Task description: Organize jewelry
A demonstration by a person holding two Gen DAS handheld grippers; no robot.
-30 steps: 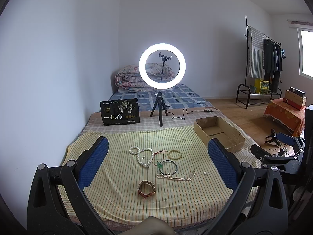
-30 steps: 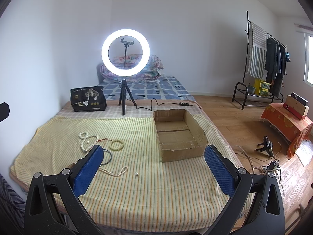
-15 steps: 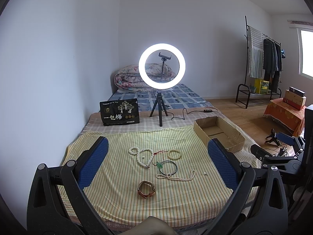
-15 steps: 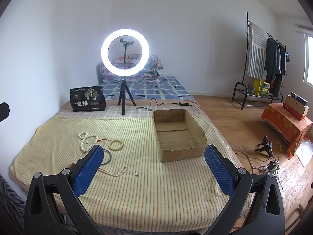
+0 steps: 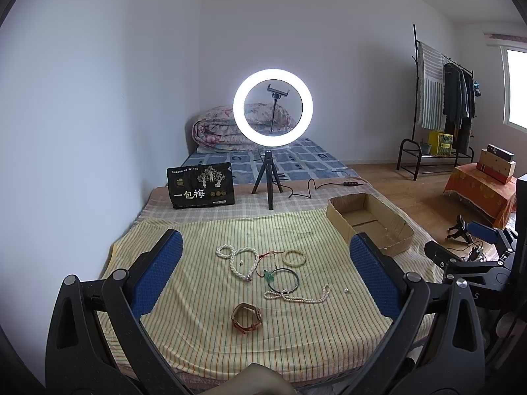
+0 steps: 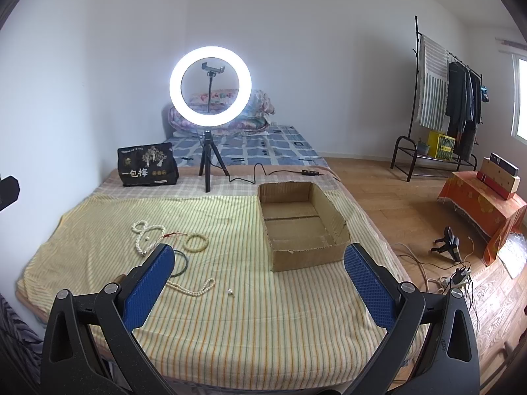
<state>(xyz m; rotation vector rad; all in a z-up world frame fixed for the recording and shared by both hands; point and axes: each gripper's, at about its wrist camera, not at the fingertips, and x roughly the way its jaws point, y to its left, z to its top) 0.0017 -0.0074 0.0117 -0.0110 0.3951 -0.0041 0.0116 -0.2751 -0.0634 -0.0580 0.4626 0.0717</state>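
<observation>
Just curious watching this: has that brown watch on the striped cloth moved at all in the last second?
No. The watch lies just below the pearl strand, as before.

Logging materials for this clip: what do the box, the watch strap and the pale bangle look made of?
Box: raw brown corrugated cardboard, matte, torn edges. Watch strap: tan-brown, probably leather; too small to confirm. Pale bangle: smooth yellowish-green ring, jade-like stone or glass, uncertain.

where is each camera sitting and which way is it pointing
Left wrist: on the left gripper, above the bed's near edge, facing the jewelry and ring light; its open blue fingers and the right gripper show.
Right wrist: on the right gripper, further right, facing the cardboard box; its open fingers show.
Shared: striped cloth, jewelry, box, ring light.
</observation>
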